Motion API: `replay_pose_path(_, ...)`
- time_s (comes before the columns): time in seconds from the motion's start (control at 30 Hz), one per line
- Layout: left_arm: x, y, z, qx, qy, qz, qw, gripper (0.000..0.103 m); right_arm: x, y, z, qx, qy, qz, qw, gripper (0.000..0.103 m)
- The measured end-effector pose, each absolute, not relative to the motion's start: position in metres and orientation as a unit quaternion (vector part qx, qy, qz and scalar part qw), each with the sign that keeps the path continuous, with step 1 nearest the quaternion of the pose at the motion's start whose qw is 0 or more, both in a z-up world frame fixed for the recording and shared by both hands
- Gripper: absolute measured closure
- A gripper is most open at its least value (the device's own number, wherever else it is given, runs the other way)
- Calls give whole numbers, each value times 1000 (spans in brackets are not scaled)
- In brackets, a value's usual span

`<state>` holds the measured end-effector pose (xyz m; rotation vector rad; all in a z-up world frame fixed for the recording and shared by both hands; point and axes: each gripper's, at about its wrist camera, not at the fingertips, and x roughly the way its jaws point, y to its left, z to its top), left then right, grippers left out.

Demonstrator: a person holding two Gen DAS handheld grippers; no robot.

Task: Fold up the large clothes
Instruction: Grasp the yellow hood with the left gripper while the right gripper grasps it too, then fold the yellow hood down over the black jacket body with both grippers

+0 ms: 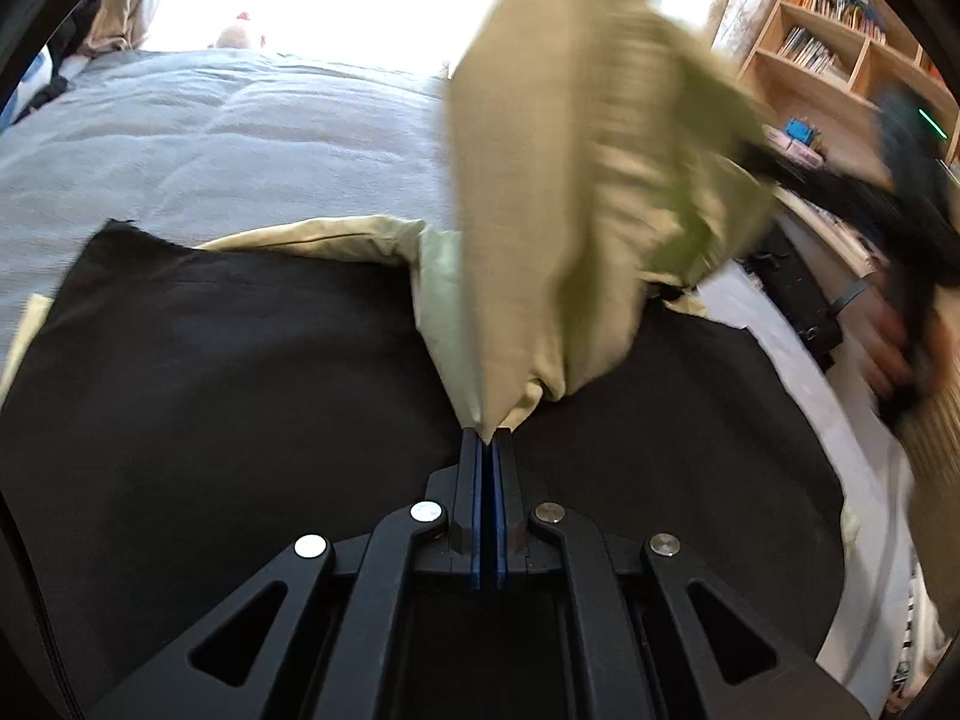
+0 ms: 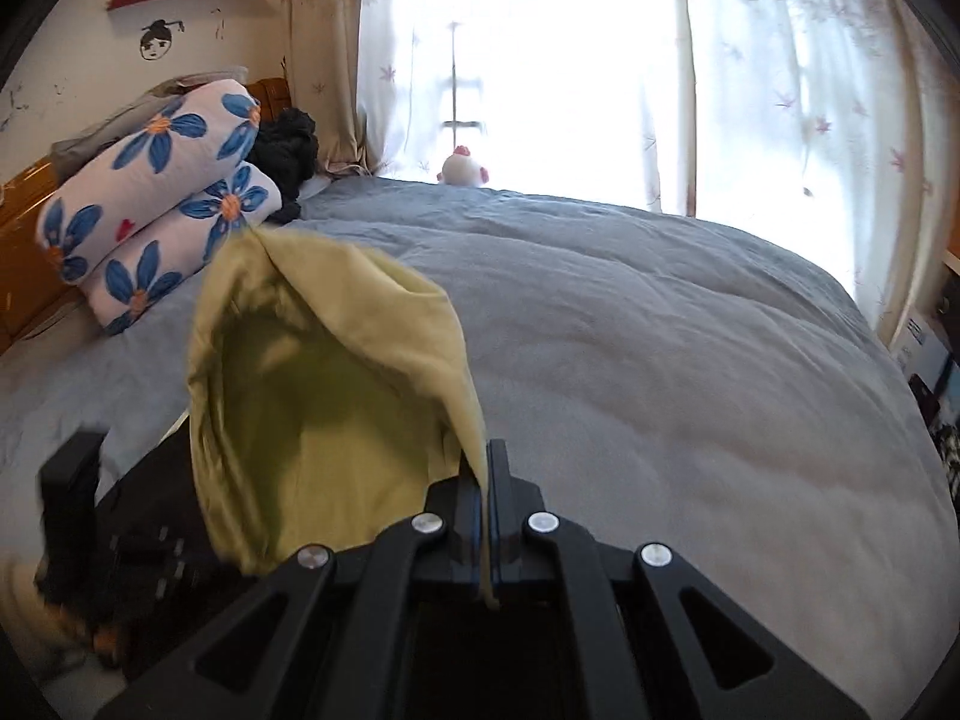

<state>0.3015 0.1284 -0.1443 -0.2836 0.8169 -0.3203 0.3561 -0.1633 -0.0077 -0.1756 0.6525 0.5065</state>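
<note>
From my left wrist view, a black cloth [image 1: 228, 372] lies spread over the grey-blue bed [image 1: 210, 138] at the left, and my left tool [image 1: 487, 437] at centre has its jaws pressed together on a corner of the pale green garment [image 1: 540, 180], which rises up and to the right, blurred. Further right a blurred hand [image 1: 894, 354] sits before the bookshelf [image 1: 840, 30]. In my right wrist view, floral pillows [image 2: 156, 204] are stacked at the left; the garment hangs as a hollow fold left of centre, its edge pinched in my right tool [image 2: 485, 462], jaws closed tight on it, above the bed.
</note>
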Motion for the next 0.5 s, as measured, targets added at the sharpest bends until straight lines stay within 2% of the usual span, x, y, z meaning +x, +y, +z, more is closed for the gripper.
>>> replay_pose_path(0.13, 283, 139, -142, -120, 415, -143, 890, 102, 302, -198, -48, -65, 408, 190, 891, 96)
replay_pose_path(0.23, 261, 157, -137, -130, 442, -129, 878, 101, 272, -232, -83, 49, 507, 171, 844, 94)
replay_pose_path(0.3, 247, 167, -132, -140, 453, -124, 872, 97, 255, -247, -92, 109, 528, 163, 826, 94)
replay_pose_path(0.33, 239, 173, -129, -149, 461, -122, 866, 91, 245, -251, -94, 134, 531, 164, 820, 94)
replay_pose_path(0.37, 232, 177, -126, -158, 467, -122, 861, 88, 237, -255, -94, 156, 532, 166, 816, 90)
replay_pose_path(0.43, 217, 186, -122, -187, 474, -127, 851, 76, 225, -259, -90, 188, 527, 166, 812, 72)
replay_pose_path(0.47, 212, 188, -120, -200, 476, -130, 847, 73, 221, -256, -88, 195, 523, 166, 813, 60)
replay_pose_path(0.5, 208, 185, -116, -213, 476, -135, 842, 69, 217, -254, -83, 203, 517, 168, 815, 52)
